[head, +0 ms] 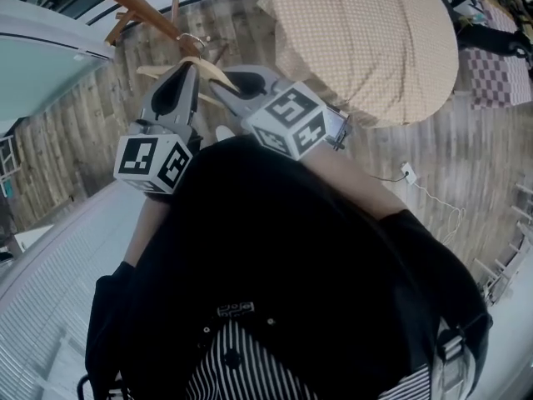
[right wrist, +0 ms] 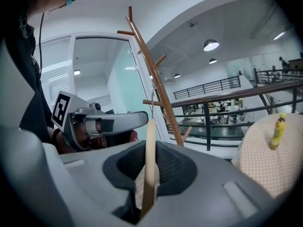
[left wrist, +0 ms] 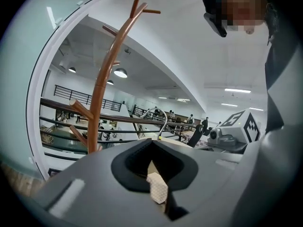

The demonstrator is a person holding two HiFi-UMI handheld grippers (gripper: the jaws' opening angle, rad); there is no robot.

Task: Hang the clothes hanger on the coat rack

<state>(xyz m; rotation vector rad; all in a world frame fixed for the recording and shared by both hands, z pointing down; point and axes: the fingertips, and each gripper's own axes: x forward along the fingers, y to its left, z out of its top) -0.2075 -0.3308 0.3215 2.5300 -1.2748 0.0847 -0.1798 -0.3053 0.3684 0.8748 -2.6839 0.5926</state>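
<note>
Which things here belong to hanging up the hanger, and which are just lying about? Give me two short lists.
Part of the job:
- wooden hanger, clamped in both the left gripper and the right gripper
- coat rack

Just lying about:
- round table with a checked cloth
- yellow bottle standing on it
- white plug and cable on the floor

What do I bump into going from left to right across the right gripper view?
First the left gripper → wooden clothes hanger → big ceiling lamp → yellow bottle. The coat rack crosses over the hanger, so I left it out.
</note>
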